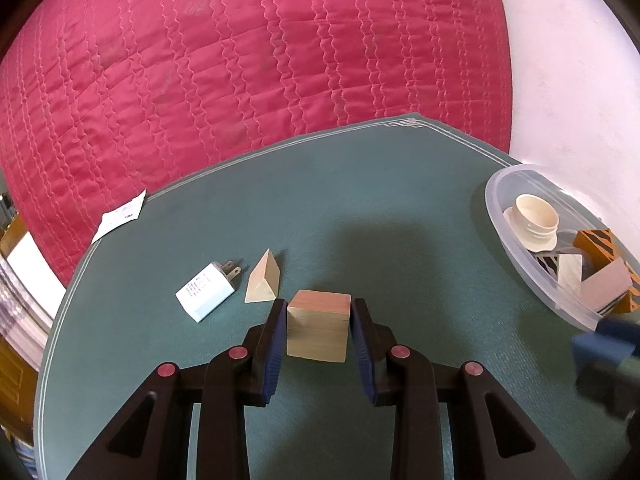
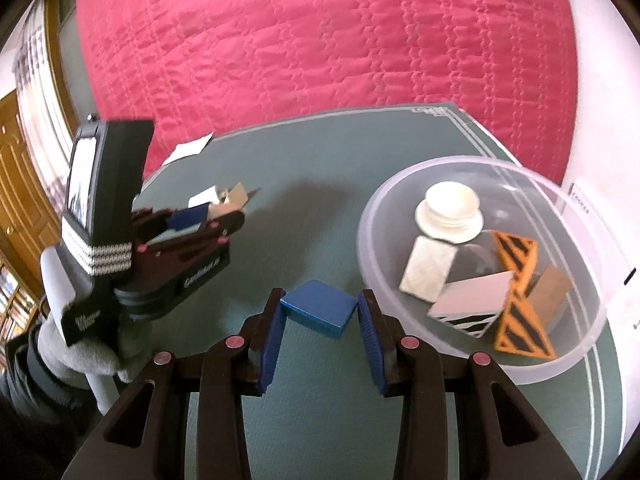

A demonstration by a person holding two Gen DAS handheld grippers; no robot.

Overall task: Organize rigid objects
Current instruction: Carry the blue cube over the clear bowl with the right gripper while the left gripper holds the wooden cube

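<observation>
Blue-painted wood sits clamped in the right gripper (image 2: 320, 310), a flat blue block (image 2: 319, 313) held corner-on between the two pads, while the left gripper (image 1: 319, 322) is closed on a pale wooden cube (image 1: 317, 325). Both pieces appear lifted clear of the green worktop (image 1: 400, 208), though the fisheye views make the gap beneath them hard to judge.

What the coming move turns on is the clear plastic bowl (image 2: 592, 320), which lies ahead and to the right of both hands. The right hand is plainly the nearer: in its view the bowl's rim stands just beside the gripper's right finger, so the blue block needs only a short carry forward and to the right. The cube has further to go, across the open worktop, and from the left wrist view the right gripper (image 1: 604, 344) shows as a blur between cube and bowl, so that hand would likely need to go first or make way.

Already in the bowl are a white threaded cap (image 2: 450, 210), a white block (image 2: 427, 274), orange-and-black striped wedges (image 2: 520, 328) and other pieces. Left on the worktop, just beyond the cube, lie a wooden triangular prism (image 1: 264, 278) and a white plug adapter (image 1: 206, 292), side by side and near each other, with a paper slip (image 1: 120, 216) at the far left edge.

The worktop is covered in green felt-like cloth with a pale border line. Behind it spreads a quilted crimson bedspread (image 1: 240, 60), with a white wall (image 1: 580, 80) to the right.
</observation>
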